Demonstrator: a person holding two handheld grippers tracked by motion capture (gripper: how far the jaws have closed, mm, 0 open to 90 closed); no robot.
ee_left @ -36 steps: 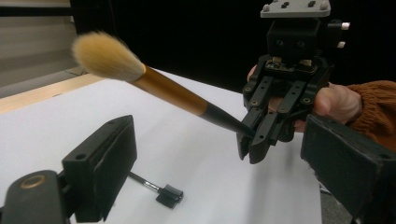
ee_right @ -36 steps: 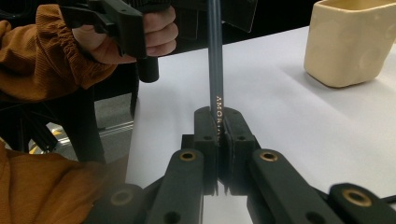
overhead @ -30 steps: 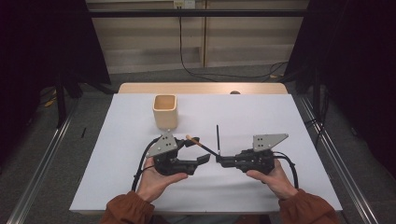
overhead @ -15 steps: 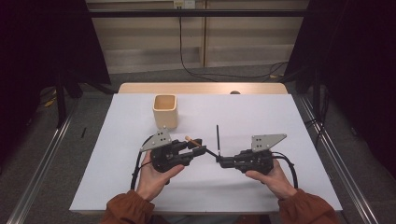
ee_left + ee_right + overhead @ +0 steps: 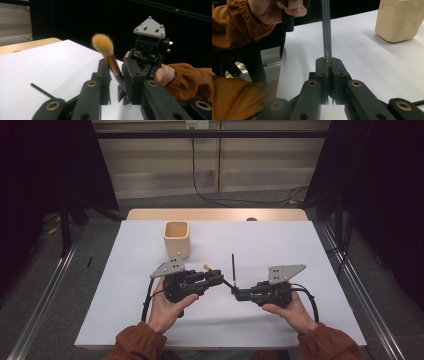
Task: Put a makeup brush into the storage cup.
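A slim dark-handled makeup brush with a tan bristle tip is passed between tools above the white table, the right gripper clamped on its handle. The left gripper, at its 9 o'clock, brackets the ferrule, jaws apart. A beige square cup stands toward 11 o'clock; the left gripper view alone reveals a thin black rod lying flat.

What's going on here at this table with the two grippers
A person at a white table holds a gripper in each hand. The right gripper has its fingers shut on the dark handle of a makeup brush, whose bristle end points toward the left gripper. The left gripper's jaws are open on either side of the brush, not yet closed on it. A beige cup stands farther back, and a thin black stick lies between the grippers.
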